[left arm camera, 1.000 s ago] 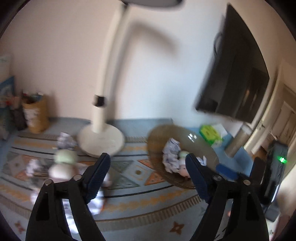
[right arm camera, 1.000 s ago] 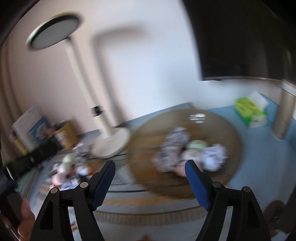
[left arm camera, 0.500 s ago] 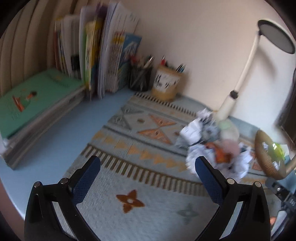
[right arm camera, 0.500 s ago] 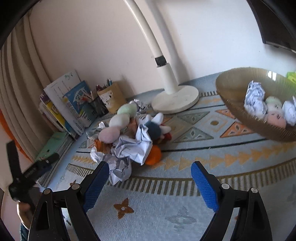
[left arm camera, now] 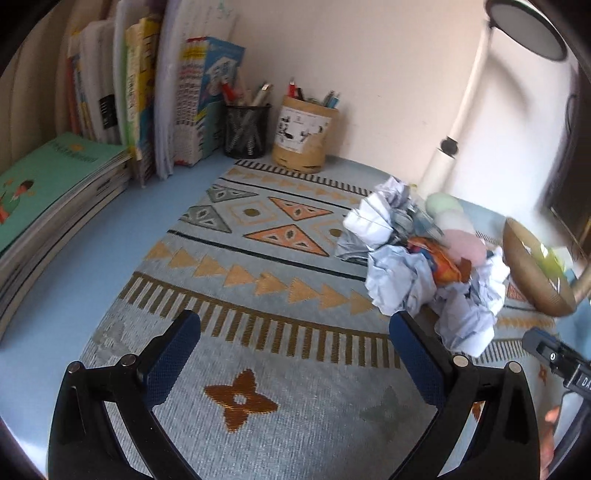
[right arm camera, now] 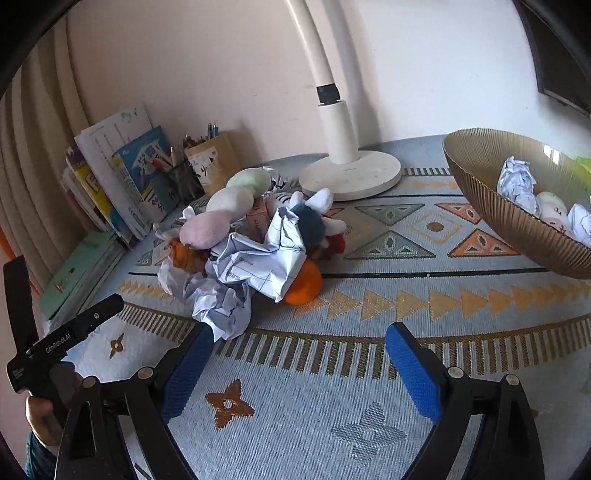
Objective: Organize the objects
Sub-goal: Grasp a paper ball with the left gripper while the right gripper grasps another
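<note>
I see the table (left arm camera: 44, 332), pale blue, under a patterned mat (right arm camera: 369, 369) that fills most of both views. Only my left view shows the stacked books (left arm camera: 44, 184) lying flat in full and the lamp head (left arm camera: 524, 29). Only my right view shows the lamp base (right arm camera: 351, 173) and inside the bowl (right arm camera: 517, 221), where paper balls (right arm camera: 517, 181) and a pale toy sit. The bowl stands on the mat's right side, well apart from the pile (right arm camera: 251, 243) of crumpled paper and plush toys in the mat's middle, just in front of the lamp base. Two pen cups (left arm camera: 299, 136) stand by the wall beside upright books. My left claw (left arm camera: 295, 350) is spread wide, holding nothing, with the pile just past its right finger. My right claw (right arm camera: 299, 354) is also wide apart and bare, the pile near its left finger.
</note>
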A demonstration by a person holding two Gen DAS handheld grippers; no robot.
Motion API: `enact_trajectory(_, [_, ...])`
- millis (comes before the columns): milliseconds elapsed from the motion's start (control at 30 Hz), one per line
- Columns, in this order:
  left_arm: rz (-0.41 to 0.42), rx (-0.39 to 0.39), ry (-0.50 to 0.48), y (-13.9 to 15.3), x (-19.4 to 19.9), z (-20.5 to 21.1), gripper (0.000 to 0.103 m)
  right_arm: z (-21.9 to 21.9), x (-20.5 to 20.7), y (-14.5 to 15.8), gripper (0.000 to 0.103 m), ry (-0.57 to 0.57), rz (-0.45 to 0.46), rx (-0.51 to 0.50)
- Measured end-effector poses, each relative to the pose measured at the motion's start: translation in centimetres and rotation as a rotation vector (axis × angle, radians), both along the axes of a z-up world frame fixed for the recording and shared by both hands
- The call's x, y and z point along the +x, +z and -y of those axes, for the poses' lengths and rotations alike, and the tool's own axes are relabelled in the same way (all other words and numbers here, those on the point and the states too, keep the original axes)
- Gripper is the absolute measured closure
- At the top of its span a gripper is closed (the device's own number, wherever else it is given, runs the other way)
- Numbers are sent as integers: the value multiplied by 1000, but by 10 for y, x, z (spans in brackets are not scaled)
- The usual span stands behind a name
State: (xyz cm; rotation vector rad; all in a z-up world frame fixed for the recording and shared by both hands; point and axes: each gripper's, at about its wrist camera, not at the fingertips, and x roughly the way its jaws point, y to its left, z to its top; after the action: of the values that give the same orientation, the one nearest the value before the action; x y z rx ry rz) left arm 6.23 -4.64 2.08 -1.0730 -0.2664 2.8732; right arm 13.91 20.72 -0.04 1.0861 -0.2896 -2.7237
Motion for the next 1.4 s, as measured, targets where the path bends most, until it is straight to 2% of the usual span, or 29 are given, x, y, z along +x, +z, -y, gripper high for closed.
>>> enact_trajectory(67, [19,-7,-37,0,-1,-5,1,7,0,-1,8,31,10,15])
enact_trajectory(100, [57,6,-69,-3,-6,-7,1,14,0,-2,6,54,22,31])
enact_trajectory(167, [217,88,-179,-17,-25,-11,3,30,1,-2,6,94,32,81])
enact_trajectory(200, [216,131,-181,-16,-27,-9,3,39,2,-2,6,111,32,102])
enact_trajectory(233, [180,154,-173,-12,-28,-6,3,48,1,-2,6,118,35,115])
enact_trajectory(333, [150,151,-222,1,-41,-10,3,65,-7,-4,7,156,68,75])
enact_trajectory(367, [141,140,-238,4,-45,-13,3,68,-10,-5,13,157,77,76])
enact_trajectory(400, [135,121,-254,5,-50,-17,3,73,-15,-6,28,160,90,86])
enact_trajectory(467, [135,71,-291,4,-60,-27,4,78,-23,-9,34,151,106,96])
enact_trajectory(533, [148,37,-338,0,-68,-37,12,79,-29,-11,34,142,114,86])
enact_trajectory(600, [174,47,-403,-4,-74,-45,26,79,-33,-11,34,140,114,71])
enact_trajectory(667, [171,53,-416,-5,-79,-50,28,82,-39,-12,34,132,121,74])
enact_trajectory(700, [171,54,-420,-5,-80,-53,38,83,-42,-13,34,128,123,83])
enact_trajectory(733, [175,63,-431,-6,-83,-54,43,85,-44,-13,34,120,120,98])
enact_trajectory(767, [172,83,-446,-5,-83,-54,49,87,-45,-13,39,112,111,114])
enact_trajectory(800, [167,82,-445,-5,-82,-55,51,89,-46,-13,52,110,106,126])
enact_trajectory(833, [161,66,-447,-4,-81,-57,57,90,-46,-13,57,114,99,134])
enact_trajectory(933, [146,52,-446,-2,-73,-55,69,86,-37,-7,58,134,53,116])
enact_trajectory(1000, [137,81,-426,0,-65,-45,78,80,-30,-2,58,146,43,97])
enact_trajectory(1133, [115,129,-372,3,-37,-20,78,61,-6,8,58,157,16,68])
enact_trajectory(1233, [111,162,-362,2,-16,-7,78,42,13,12,58,128,0,85])
enact_trajectory(1333, [127,196,-415,-2,1,-6,78,32,25,10,58,105,-4,141])
enact_trajectory(1367, [137,185,-429,-4,5,-8,78,30,27,9,58,104,0,155])
enact_trajectory(1400, [147,162,-432,-7,7,-10,72,27,30,7,58,104,5,165])
